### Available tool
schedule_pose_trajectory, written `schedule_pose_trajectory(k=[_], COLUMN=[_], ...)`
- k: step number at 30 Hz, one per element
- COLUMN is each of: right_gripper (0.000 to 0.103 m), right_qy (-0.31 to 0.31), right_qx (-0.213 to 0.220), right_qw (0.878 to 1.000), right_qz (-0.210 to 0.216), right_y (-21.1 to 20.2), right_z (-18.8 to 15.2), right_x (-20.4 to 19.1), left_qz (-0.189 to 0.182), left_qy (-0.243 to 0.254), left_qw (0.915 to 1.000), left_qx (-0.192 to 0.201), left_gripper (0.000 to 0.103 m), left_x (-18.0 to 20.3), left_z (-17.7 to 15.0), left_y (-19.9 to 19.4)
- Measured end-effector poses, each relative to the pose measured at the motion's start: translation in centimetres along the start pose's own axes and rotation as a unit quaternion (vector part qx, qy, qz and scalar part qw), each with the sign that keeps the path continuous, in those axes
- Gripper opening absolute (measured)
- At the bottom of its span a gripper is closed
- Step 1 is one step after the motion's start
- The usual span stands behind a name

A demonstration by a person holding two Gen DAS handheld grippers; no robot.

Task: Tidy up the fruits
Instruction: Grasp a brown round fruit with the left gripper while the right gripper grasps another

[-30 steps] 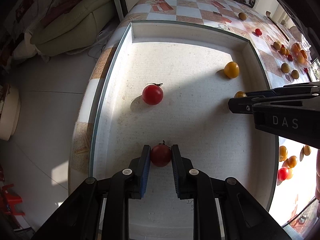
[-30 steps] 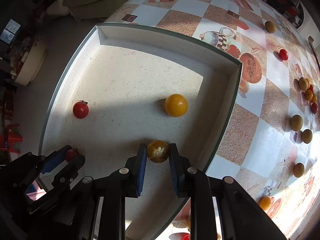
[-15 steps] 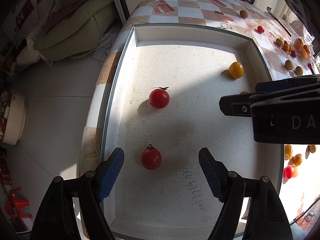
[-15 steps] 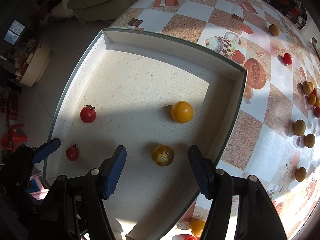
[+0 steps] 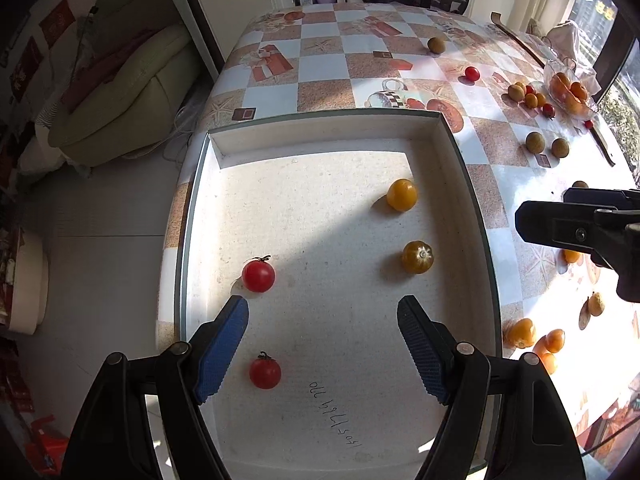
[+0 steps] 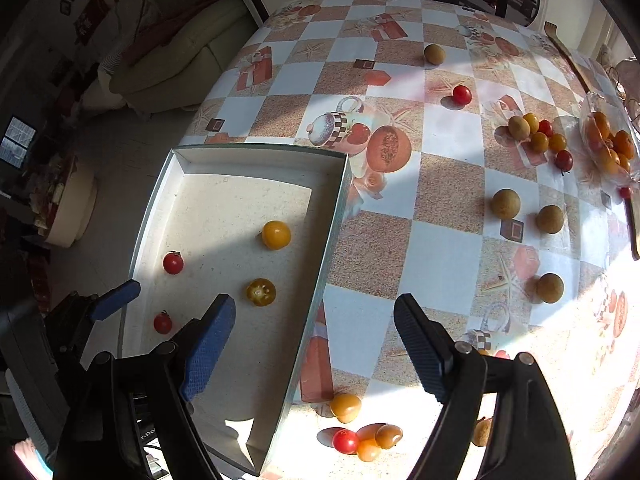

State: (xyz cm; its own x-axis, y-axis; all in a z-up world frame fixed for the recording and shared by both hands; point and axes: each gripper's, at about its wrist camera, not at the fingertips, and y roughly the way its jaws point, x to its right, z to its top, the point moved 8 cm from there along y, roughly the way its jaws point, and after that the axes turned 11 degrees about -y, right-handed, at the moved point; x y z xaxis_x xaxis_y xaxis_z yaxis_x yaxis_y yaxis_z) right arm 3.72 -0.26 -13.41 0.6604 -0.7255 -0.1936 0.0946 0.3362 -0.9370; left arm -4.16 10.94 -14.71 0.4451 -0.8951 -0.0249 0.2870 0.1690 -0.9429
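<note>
My landmark is the shallow white tray (image 5: 320, 132) that sits on the checkered tablecloth (image 6: 440, 256). My left gripper (image 5: 323, 344) hangs over the tray's near end with its jaws wide apart and nothing between the pads; a red cherry tomato (image 5: 265, 372) lies on the tray floor below them, untouched. A second red tomato (image 5: 258, 276) rests farther in along the tray's left side. Along the tray's right side lie a striped orange tomato (image 5: 417, 257) and, beyond it toward the far wall, a plain yellow tomato (image 5: 401, 195). My right gripper (image 6: 316, 344) is spread wide too and grips nothing; it straddles the tray's right wall, one blue pad (image 6: 208, 352) over the tray floor, the other finger over the cloth. Outside the tray, just beside its near right corner, a small cluster of red and orange tomatoes (image 6: 360, 436) sits on the cloth, and several round brown fruits (image 6: 506, 203) lie well apart from the tray.
</note>
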Motion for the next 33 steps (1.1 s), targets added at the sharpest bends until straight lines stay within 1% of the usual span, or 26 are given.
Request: schedule_pose_trajectory(k=[4,9,11,15,21,24,27,28,33], right_gripper=[0.084,0.084,0.084,0.084,0.083,0.071,0.064,0.063,0.063], right_qy=[0.052,0.113,0.129,0.147,0.145,0.129,0.12,0.118,0.118], right_qx=[-0.002,-0.011,-0.015,-0.015,-0.009,-0.008,-0.009,-0.008,0.0], right_qw=[0.998,0.991,0.988,0.984,0.984,0.987,0.989,0.989,0.99], right_qz=[-0.033,-0.068,-0.08,-0.094,-0.102,-0.099,-0.09,-0.087,-0.08], right_y=[-1.0,-1.7,-1.9,-1.7,-1.1,-0.5,0.2,0.4,0.8], right_z=[-2.0,-4.6,-5.4,-5.8,-5.9,-5.6,-5.6,-5.5,-5.2], right_x=[4.7,10.3,12.2,14.8,16.6,16.6,16.6,16.6,17.0], left_qz=[-0.019,-0.048,-0.058,-0.076,-0.096,-0.102,-0.105,-0.105,-0.1], left_qy=[0.023,0.047,0.055,0.069,0.077,0.08,0.079,0.08,0.092], left_qw=[0.9995,0.9976,0.9967,0.9947,0.9923,0.9914,0.991,0.9908,0.9904], left_qx=[0.009,0.014,0.013,0.003,-0.014,-0.021,-0.027,-0.028,-0.027], left_gripper=[0.078,0.078,0.078,0.078,0.078,0.078,0.078,0.078,0.078], left_x=[3.2,7.5,9.3,12.8,17.3,19.2,20.7,21.2,23.2], left_z=[1.9,4.1,4.9,6.2,8.2,8.9,9.5,9.7,10.1], left_y=[-0.7,-1.1,-1.1,-0.3,2.2,3.8,5.1,5.5,7.2])
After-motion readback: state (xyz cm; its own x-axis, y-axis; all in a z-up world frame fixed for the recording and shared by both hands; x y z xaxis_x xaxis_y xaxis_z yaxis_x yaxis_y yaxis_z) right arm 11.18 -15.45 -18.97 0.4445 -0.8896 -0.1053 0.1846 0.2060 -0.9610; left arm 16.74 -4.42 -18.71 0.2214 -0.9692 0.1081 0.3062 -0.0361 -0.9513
